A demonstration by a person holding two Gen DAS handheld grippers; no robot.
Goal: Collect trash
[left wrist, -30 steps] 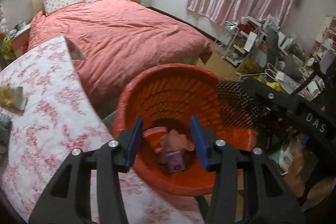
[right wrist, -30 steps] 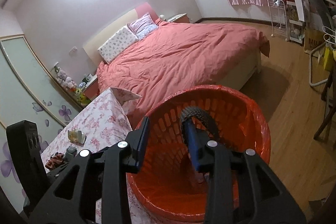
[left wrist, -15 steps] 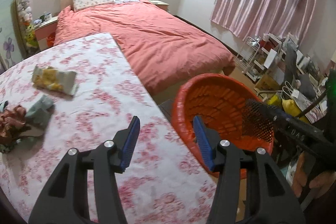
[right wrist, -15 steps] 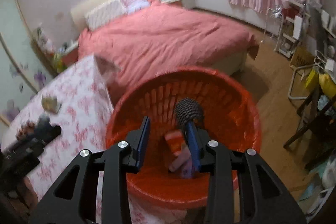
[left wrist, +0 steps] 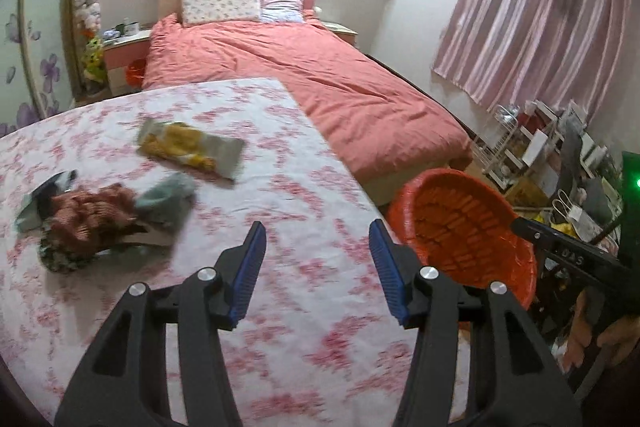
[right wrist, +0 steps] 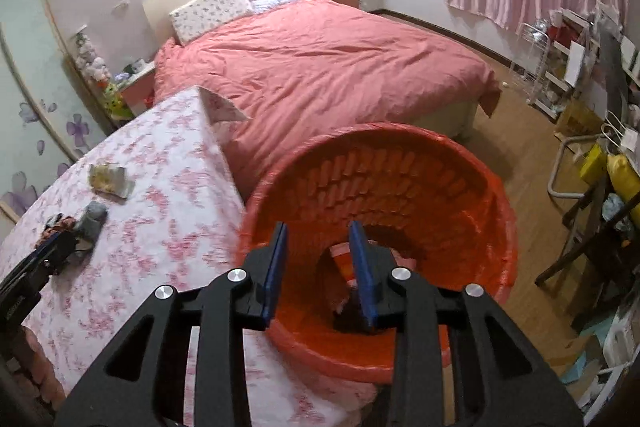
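An orange bin (right wrist: 400,195) lined with a red bag stands beside the floral table (left wrist: 280,307); it also shows in the left wrist view (left wrist: 460,227). Trash lies at its bottom (right wrist: 340,267). My right gripper (right wrist: 320,267) is open and empty above the bin. My left gripper (left wrist: 316,267) is open and empty over the table. On the table lie a yellow snack wrapper (left wrist: 188,147), a grey-green crumpled piece (left wrist: 168,199) and a reddish-brown crumpled wrapper (left wrist: 88,219), left of and beyond the left gripper. The wrapper (right wrist: 106,179) and grey piece (right wrist: 94,215) show in the right wrist view.
A bed with a pink-red cover (left wrist: 320,75) stands beyond the table and bin. A cluttered rack and desk (left wrist: 560,155) line the right wall. A chair (right wrist: 592,227) stands on the wood floor right of the bin.
My left gripper swung left from over the bin to over the table, bringing the table trash into view. My right gripper opened and the black mesh item it held dropped into the bin.
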